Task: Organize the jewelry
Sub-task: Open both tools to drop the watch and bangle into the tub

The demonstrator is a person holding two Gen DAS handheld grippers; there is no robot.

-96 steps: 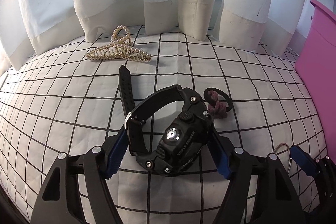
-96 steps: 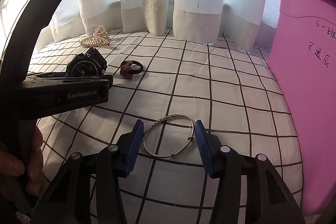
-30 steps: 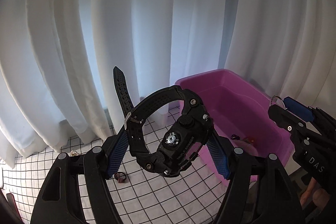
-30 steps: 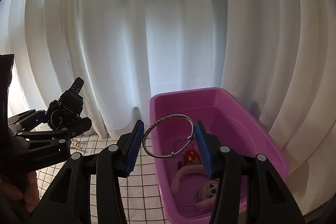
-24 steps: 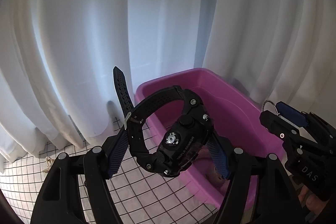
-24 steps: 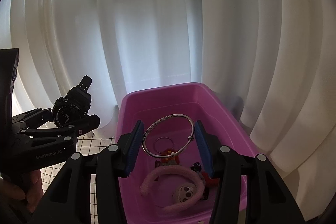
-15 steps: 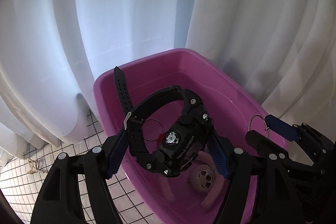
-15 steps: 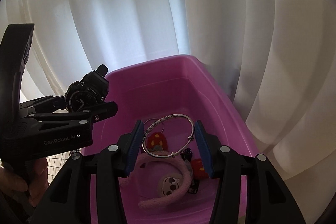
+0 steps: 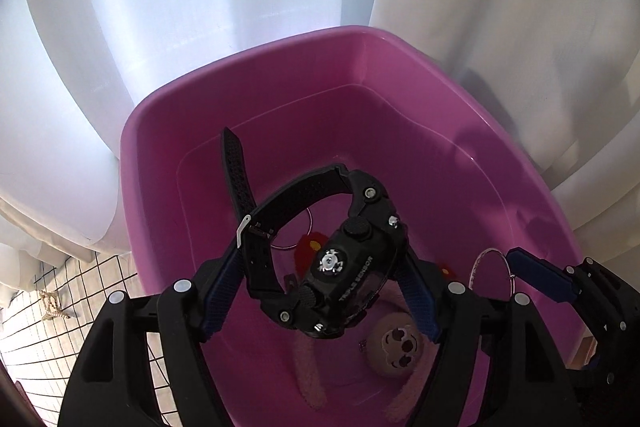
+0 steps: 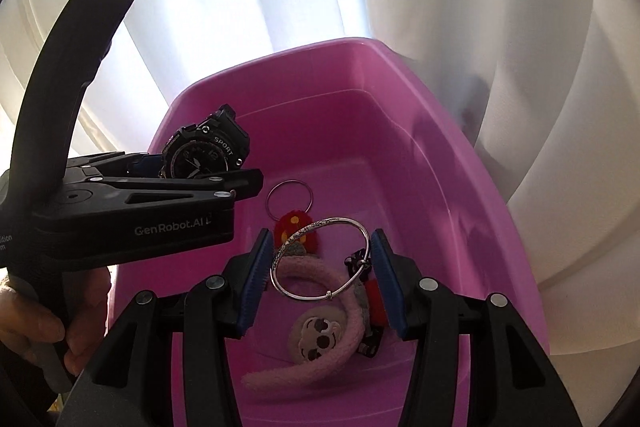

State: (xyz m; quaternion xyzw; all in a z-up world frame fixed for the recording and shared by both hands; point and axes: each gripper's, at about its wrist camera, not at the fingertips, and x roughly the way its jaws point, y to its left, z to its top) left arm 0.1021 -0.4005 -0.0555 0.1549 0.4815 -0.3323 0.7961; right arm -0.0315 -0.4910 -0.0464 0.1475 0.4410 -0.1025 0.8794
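My left gripper (image 9: 320,279) carries a chunky black watch (image 9: 340,267) over the inside of a pink plastic bin (image 9: 248,67). Its jaws are opening, with the watch between the blue pads and the pads touching its case and strap. The right wrist view shows the same watch (image 10: 204,151) over the bin's left side. In my right gripper (image 10: 322,267), shut on it, hangs a thin silver bangle (image 10: 328,294) above the bin's (image 10: 280,55) middle. Below lie a pink headband with a monkey face (image 10: 316,339) and a key ring with a red charm (image 10: 294,223).
White curtains (image 9: 200,7) hang behind the bin on all sides. A grid-patterned cloth (image 9: 32,327) shows at lower left with a pearl hair claw (image 9: 50,305) on it. A person's hand (image 10: 40,327) holds the left gripper's handle.
Both grippers have swung from the grid cloth to the pink bin and tilted down over it, carrying the watch and the bangle. The bin now fills both views.
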